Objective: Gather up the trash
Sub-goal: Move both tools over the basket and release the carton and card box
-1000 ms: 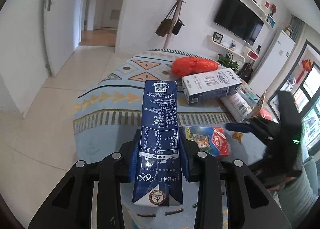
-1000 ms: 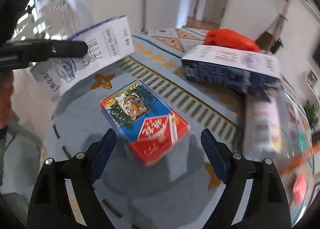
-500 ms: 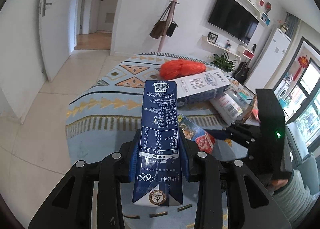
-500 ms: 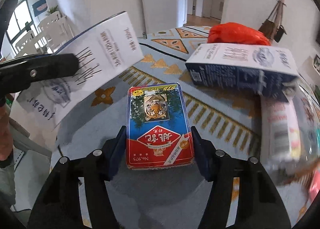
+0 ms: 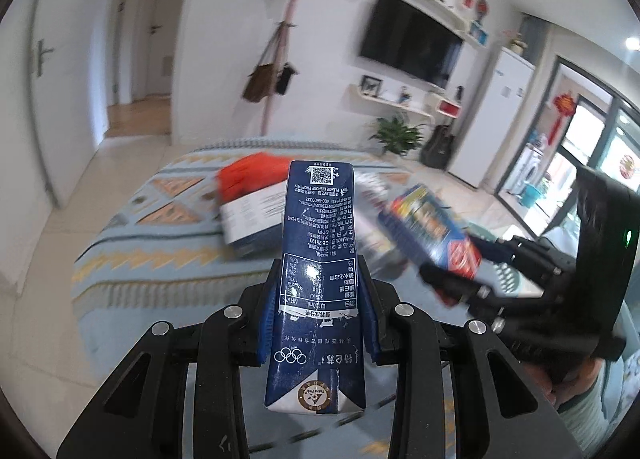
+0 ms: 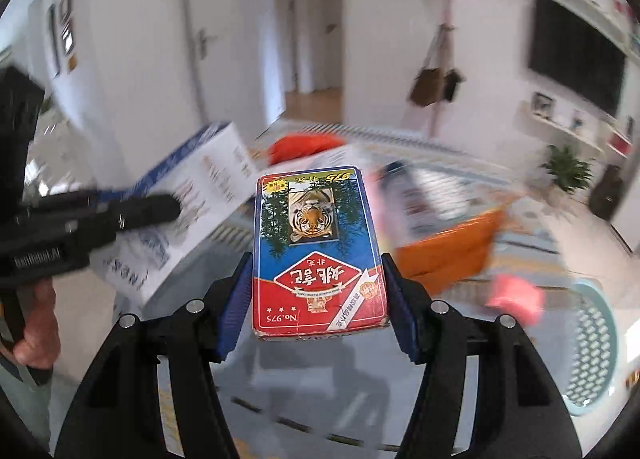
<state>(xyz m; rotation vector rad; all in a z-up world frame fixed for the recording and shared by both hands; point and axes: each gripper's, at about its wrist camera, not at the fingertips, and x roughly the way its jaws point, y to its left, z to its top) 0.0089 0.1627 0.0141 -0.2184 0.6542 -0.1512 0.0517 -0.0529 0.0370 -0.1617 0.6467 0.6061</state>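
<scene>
My left gripper [image 5: 318, 311] is shut on a dark blue milk carton [image 5: 318, 259], held above the table; the carton also shows in the right wrist view [image 6: 180, 211], white side facing. My right gripper [image 6: 318, 291] is shut on a blue and red playing-card box with a tiger picture [image 6: 318, 251], lifted off the table; that box also shows in the left wrist view [image 5: 432, 231]. A white and blue carton [image 5: 252, 219], an orange-red plastic bag [image 5: 252, 175] and other blurred packets lie on the patterned tablecloth [image 5: 160, 219].
A pale teal mesh basket [image 6: 592, 347] stands at the right beside the table. An orange box [image 6: 448, 247] and a pink item [image 6: 516, 299] lie on the table, blurred. A coat stand [image 5: 280, 59], TV and doors are behind.
My right gripper closed on the card box and lifted it off the table. My left gripper rose with the milk carton. Both views tilted up.
</scene>
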